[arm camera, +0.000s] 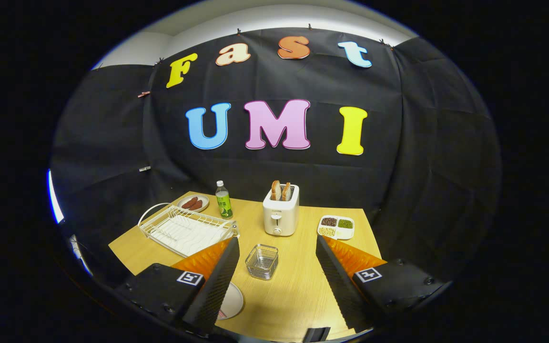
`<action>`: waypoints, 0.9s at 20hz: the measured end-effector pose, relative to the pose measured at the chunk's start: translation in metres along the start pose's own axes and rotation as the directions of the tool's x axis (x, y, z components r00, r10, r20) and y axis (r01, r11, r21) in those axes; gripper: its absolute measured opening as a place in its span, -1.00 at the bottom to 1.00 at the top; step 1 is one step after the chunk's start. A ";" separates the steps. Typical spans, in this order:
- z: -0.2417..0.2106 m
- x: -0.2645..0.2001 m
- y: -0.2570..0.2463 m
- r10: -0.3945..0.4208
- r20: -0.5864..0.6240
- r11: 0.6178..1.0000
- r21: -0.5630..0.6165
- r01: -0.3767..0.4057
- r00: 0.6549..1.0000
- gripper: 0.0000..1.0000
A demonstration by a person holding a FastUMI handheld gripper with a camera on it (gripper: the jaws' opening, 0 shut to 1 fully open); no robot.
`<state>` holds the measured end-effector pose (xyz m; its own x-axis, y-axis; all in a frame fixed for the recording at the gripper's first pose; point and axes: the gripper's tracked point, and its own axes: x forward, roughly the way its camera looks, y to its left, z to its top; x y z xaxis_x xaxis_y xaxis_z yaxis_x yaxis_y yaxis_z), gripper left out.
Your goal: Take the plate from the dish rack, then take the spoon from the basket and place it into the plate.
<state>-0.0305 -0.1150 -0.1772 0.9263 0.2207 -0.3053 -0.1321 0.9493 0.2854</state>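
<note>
the gripper (278,257) hangs above a wooden table (298,286), its two fingers spread wide apart and holding nothing. just ahead of the fingers, in the gap between them, stands a small wire basket (261,261); whether a spoon lies inside is too small to tell. a pale plate (230,301) lies flat on the table near the left finger, partly hidden by it, so the plate looks already out of the rack. farther off to the left sits a white wire dish rack (186,229). beyond it are a dish of sausages (193,203) and a green bottle (223,200). a white toaster (280,212) with bread stands far centre, and a divided tray of beans (336,226) far right. the likely step is fetching the spoon: come down over the basket centred, keep the fingers clear of the wire rim, and close on the handle only.
</note>
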 end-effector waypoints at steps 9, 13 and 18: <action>0.028 -0.020 -0.012 0.019 0.133 0.996 -0.088 -0.008 0.991 0.96; 0.040 -0.023 -0.020 0.000 0.165 0.994 -0.108 0.018 0.986 0.96; 0.043 -0.022 -0.022 -0.001 0.172 0.992 -0.120 0.022 0.985 0.96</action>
